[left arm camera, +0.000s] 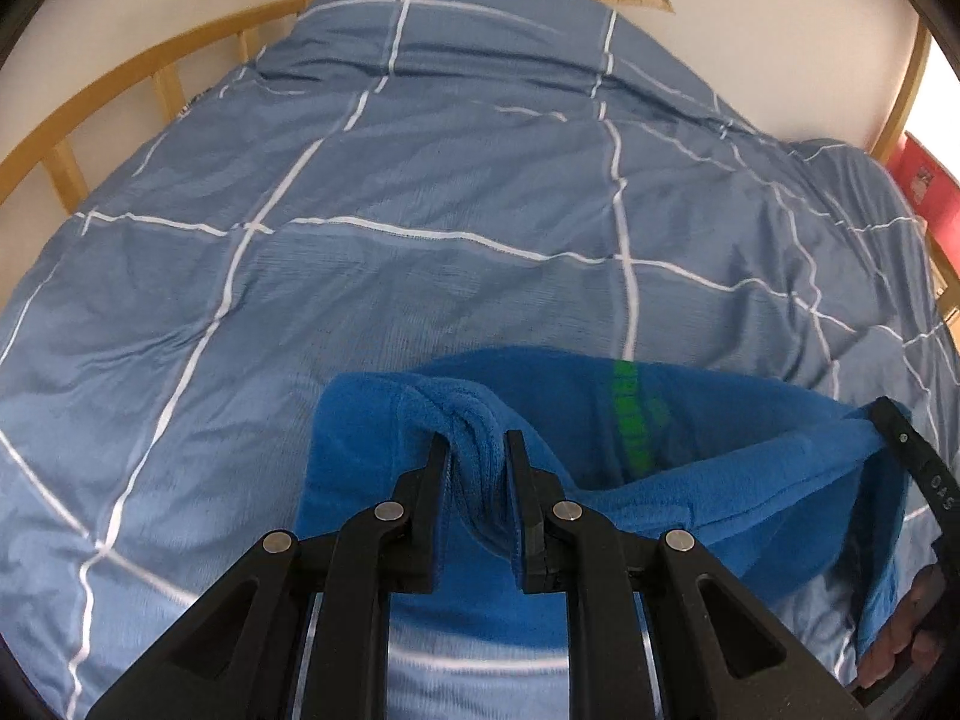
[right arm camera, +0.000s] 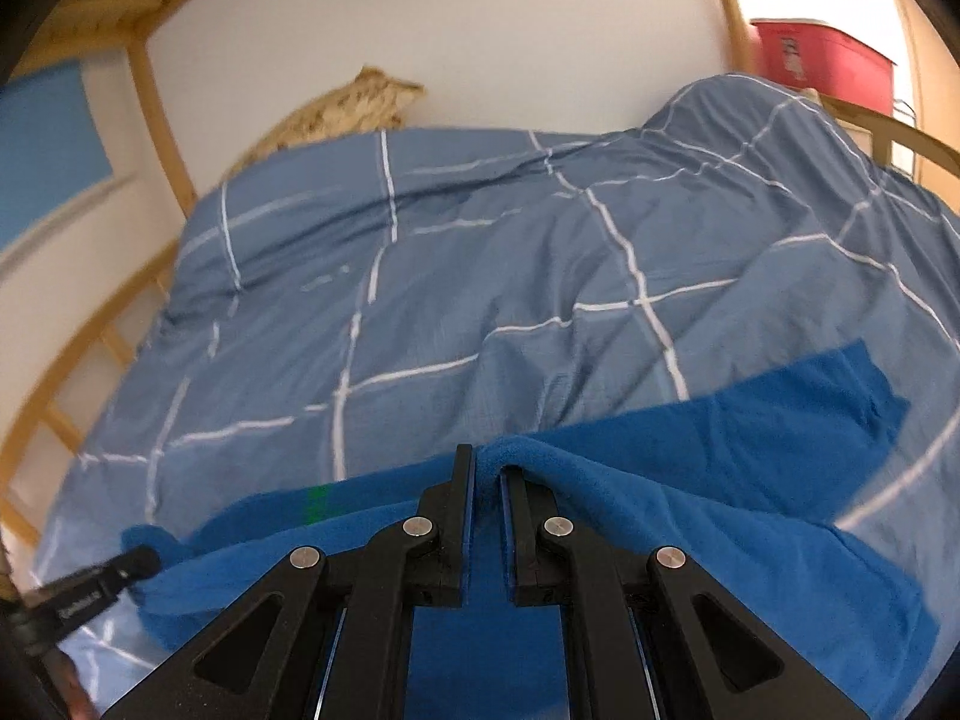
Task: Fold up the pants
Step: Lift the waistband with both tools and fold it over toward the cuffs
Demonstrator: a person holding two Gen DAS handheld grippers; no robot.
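Over the duvet [left arm camera: 420, 192], both hand-held grippers (left [left arm camera: 478, 450], right [right arm camera: 487, 468]) clamp the pants [left arm camera: 690, 480].

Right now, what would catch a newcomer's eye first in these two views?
The bright blue fleece pants, held up near the camera, with the left gripper and right gripper each pinching a bunched edge. Behind them the blue duvet with white grid lines covers the whole bed. A red box stands out at far right.
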